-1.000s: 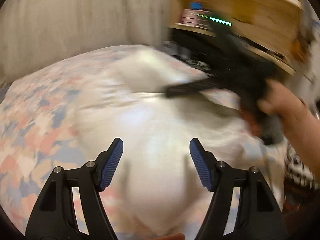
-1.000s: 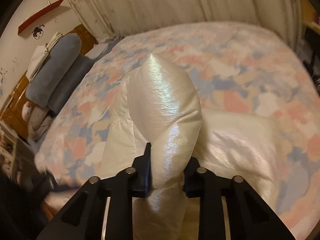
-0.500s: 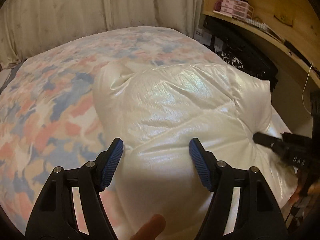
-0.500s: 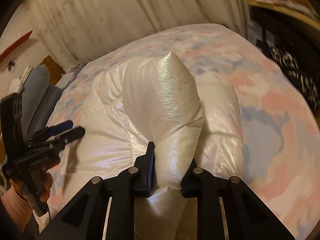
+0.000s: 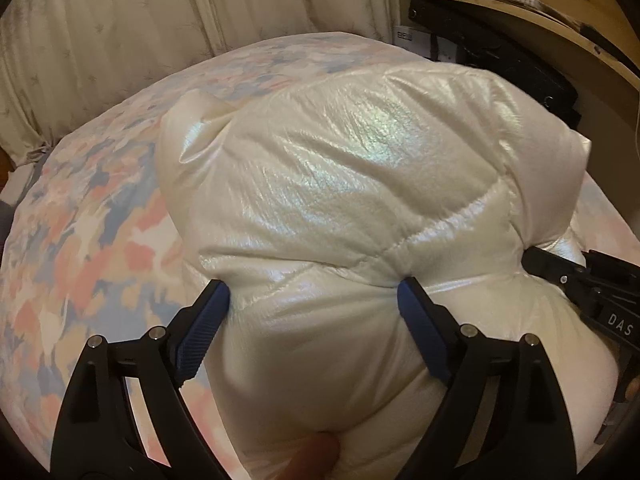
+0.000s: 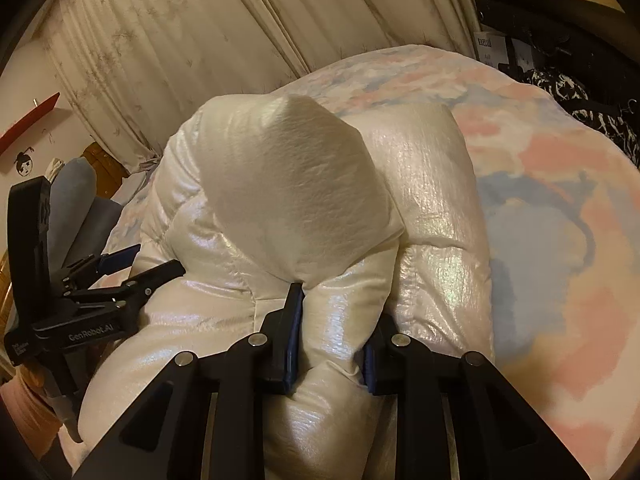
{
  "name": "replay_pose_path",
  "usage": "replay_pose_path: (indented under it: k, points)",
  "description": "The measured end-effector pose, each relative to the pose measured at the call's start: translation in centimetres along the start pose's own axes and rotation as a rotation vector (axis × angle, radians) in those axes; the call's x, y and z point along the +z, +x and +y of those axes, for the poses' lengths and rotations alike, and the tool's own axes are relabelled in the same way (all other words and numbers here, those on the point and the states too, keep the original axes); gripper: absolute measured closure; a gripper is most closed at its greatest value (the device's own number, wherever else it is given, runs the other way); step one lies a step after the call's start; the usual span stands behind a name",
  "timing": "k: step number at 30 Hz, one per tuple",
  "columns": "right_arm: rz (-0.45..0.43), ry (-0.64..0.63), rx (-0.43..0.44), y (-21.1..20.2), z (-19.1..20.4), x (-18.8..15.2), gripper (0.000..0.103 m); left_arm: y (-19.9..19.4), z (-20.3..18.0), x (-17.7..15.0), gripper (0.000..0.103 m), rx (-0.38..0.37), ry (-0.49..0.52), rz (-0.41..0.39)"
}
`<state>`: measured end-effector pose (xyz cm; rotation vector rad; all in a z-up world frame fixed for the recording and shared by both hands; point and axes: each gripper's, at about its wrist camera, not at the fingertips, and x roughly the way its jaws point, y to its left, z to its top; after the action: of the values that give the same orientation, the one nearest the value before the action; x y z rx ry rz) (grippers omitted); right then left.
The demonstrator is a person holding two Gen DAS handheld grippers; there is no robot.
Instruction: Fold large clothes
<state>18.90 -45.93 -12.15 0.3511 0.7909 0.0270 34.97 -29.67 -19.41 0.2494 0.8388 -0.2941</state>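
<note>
Puffy pearl-white jacket (image 5: 352,184) heaped on the bed (image 5: 80,248), bulging up right in front of both sets of fingers. Left gripper (image 5: 314,316) spread wide and opening more, with a fat fold of jacket bulging between the blue pads (image 5: 202,336); fabric brushing the right pad's tip, looks loose, not pinched. Fingertip (image 5: 316,458) poking in at the bottom edge, below the fingers. Right gripper (image 6: 332,344) nearly closed, clamped tight on a thick roll of jacket that balloons up just past its tips. Same right gripper visible off to the right of the left fingers, biting the jacket's edge. Curtain (image 5: 140,20) way beyond the fingertips, wooden shelf (image 5: 520,8) up and to the right. Pillows (image 6: 76,200) far left of the right fingers.
</note>
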Motion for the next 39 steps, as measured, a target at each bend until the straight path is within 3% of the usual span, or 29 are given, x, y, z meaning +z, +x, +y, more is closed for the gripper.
replay_pose_path:
  k: [13, 16, 20, 23, 29, 34, 39]
  points:
    - [-0.001, -0.002, -0.002, 1.1, 0.5, -2.8, 0.081, 1.1, -0.3, -1.6, 0.016, 0.012, 0.012, -0.047]
    - [0.01, -0.009, -0.015, 0.9, 1.1, -1.8, 0.08, 0.6, -0.5, -1.3, 0.016, 0.011, 0.015, -0.044]
    - [0.029, -0.047, -0.1, 0.2, 2.9, -1.2, 0.068, 0.0, -0.7, -0.9, 0.016, 0.002, 0.016, -0.033]
    - [0.035, -0.048, -0.121, -0.7, 4.0, -0.5, 0.067, -0.7, -0.8, -0.2, 0.016, -0.001, 0.04, -0.03]
    - [-0.043, -0.083, -0.184, -3.8, 7.6, 1.1, 0.066, -1.8, -1.1, 1.0, 0.016, -0.027, 0.065, -0.02]
    - [-0.158, -0.173, -0.158, -6.9, 12.1, 3.2, 0.067, -2.3, -1.4, 2.0, 0.016, -0.049, 0.057, -0.015]
    - [-0.107, -0.209, -0.129, -3.6, 14.0, 5.6, 0.067, -3.1, -1.1, 3.5, 0.016, -0.071, 0.028, -0.02]
